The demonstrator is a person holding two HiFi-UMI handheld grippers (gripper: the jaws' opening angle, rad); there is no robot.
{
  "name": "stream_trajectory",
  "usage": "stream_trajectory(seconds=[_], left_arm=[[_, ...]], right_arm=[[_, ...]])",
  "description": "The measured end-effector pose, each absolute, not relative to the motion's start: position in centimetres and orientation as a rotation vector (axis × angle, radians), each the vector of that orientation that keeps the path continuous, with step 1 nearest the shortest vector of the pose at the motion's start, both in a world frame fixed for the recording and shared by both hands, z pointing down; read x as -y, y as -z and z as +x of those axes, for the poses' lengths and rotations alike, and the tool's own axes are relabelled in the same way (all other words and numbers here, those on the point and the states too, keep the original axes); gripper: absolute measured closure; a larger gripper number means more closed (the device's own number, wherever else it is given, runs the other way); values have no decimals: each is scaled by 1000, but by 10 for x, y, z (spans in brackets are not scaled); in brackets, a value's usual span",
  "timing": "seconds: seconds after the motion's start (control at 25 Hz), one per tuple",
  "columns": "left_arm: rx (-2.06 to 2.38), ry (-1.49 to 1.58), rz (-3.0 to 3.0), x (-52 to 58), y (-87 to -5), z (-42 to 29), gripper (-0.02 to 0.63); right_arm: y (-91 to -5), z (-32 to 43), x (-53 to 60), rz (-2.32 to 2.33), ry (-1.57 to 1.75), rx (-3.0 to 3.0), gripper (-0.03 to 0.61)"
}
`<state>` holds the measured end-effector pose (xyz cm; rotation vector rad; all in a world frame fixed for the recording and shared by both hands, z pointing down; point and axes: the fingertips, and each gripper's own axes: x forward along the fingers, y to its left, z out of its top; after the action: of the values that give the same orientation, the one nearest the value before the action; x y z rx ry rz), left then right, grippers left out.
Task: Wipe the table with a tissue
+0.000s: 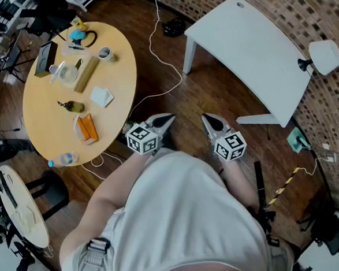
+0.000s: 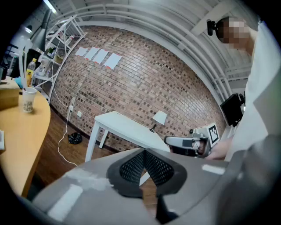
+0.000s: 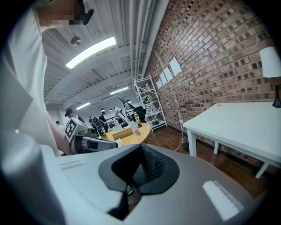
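Your left gripper (image 1: 167,120) and right gripper (image 1: 208,120) hang side by side over the wooden floor (image 1: 170,68) in front of your body. Each has its fingers pressed together on nothing, so by my reading the wipe hasn't begun.

The tissue (image 1: 102,96) lies flat on the oval tabletop (image 1: 47,123), forward and to the left of both grippers and well apart from them. Your left hand is the nearer one and the natural one to reach with. The tissue is a folded, roughly square pad with no real long axis. It sits cornerwise to you, so any edge should serve for a pinch once you spread the fingers. It lies between a long wooden box (image 1: 87,74) beyond it and an orange packet (image 1: 87,128) nearer you, with a small dark object (image 1: 72,106) just to its left.

As for containers, a paper cup (image 1: 106,53) stands upright towards the far rim, its contents too small to make out. A clear bottle (image 1: 67,159) lies on its side by the near rim.
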<state>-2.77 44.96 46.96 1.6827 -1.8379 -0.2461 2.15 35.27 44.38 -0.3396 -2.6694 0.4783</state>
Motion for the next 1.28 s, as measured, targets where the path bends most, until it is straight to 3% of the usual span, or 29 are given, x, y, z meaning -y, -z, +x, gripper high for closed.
stream_trajectory(seconds=[0.24,0.76,1.0,1.2,1.28], left_arm=[[1858,243,1755,-451,-469,-105,611],[2121,224,1436,-576,-497,-214,611],[2217,-6,1273,-631,-518,-255,603],[2211,-238,1238,-643,-525,-292,430],[2195,-357,1191,-648,-531,-310,326]], right_arm=[[-436,-61,-360,-333,-383,2723,571],[-431,-164,-434,-602,-267,2607,571],[-436,-206,-470,-796,-215,2533,570],[-440,-239,-477,-923,-208,2484,571],[-442,-251,-472,-943,-228,2472,571]])
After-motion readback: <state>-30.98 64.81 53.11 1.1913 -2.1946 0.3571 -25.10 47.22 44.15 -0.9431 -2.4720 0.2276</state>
